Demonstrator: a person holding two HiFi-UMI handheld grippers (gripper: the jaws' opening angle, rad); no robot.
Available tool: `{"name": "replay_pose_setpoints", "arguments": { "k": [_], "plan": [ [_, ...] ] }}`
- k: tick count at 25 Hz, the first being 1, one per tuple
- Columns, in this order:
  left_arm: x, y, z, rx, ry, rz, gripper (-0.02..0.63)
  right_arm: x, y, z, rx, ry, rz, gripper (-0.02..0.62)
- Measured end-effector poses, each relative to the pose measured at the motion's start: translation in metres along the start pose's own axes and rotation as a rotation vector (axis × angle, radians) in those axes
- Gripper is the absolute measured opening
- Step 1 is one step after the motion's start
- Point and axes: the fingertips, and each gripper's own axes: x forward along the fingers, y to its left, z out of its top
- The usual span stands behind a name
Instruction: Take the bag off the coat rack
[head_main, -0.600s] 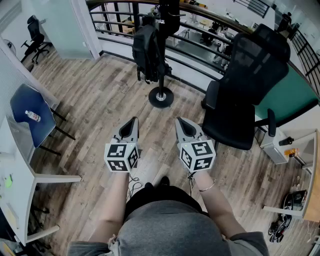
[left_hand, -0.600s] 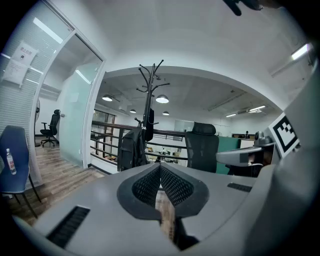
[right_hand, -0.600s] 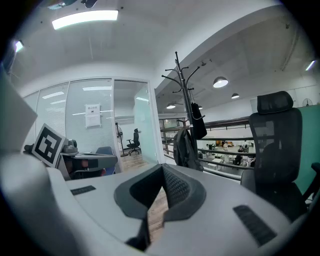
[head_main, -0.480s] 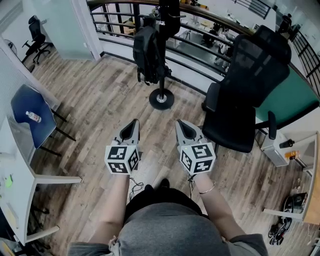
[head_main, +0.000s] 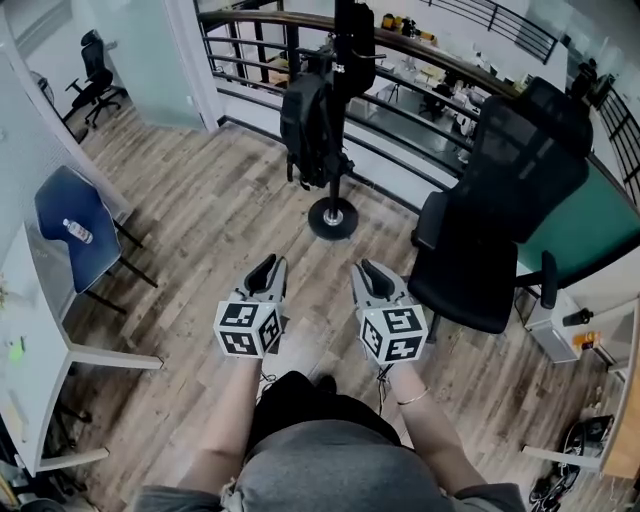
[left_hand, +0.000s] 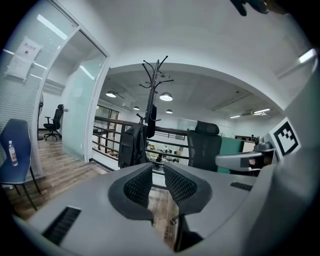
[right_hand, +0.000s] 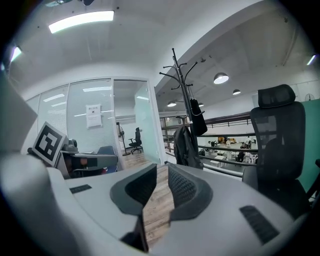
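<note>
A: Tongs state?
B: Left tongs (left_hand: 157, 172) released. Narrow gap, only floor planks showing through it. Right tongs (right_hand: 162, 172) same: slightly apart, nothing in them. Both are held side by side in front of the person, tipped a little down, aimed at the rack.
A: Any readable text?
B: No brand or words legible. Each of the tongs carries a cube (head_main: 248, 330) with black-and-white square markers. A white sheet (right_hand: 93, 116) on the glass partition has print, too small to read. The bottle (head_main: 77, 231) on the blue chair (head_main: 60, 205) has a label, also unreadable.
A: Bag?
B: Black bag (head_main: 312, 120) hangs on the coat rack (head_main: 333, 217). In the head view it's on the left side of the pole, well above the round base. It's straight ahead of both tongs and well apart from them, with bare wood floor (head_main: 200, 220) between. The left gripper view puts it just left of the gap, the right gripper view just right of it.
A: Anything else on the rack?
B: A second dark item (right_hand: 198, 122) hangs higher on the pole. Can't tell what it is.
A: Surroundings?
B: Black office chair (head_main: 500, 200) right of the rack, near the right tongs. Railing (head_main: 250, 45) just behind the rack. White table (head_main: 40, 300) at far left, beside the blue chair.
</note>
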Motion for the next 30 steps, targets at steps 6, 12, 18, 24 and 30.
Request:
{"name": "replay_pose_setpoints", "arguments": {
  "k": [6,12,18,24,30],
  "plan": [
    [0.010,0.009,0.001,-0.015,0.002,0.018,0.137,0.013,0.002,-0.005,0.030,0.033,0.031,0.160],
    [0.047,0.023,-0.003,-0.036,0.023,0.016,0.192,0.044,-0.012,-0.012,0.041,0.061,0.030,0.210],
    [0.105,0.053,0.004,-0.038,0.043,-0.003,0.221,0.098,-0.035,-0.011,0.041,0.105,0.000,0.281],
    [0.161,0.090,0.022,-0.050,0.043,-0.018,0.224,0.161,-0.052,-0.006,0.027,0.153,-0.030,0.296],
    [0.217,0.125,0.046,-0.025,0.042,-0.054,0.224,0.223,-0.071,0.019,0.003,0.151,-0.091,0.329]
  ]
}}
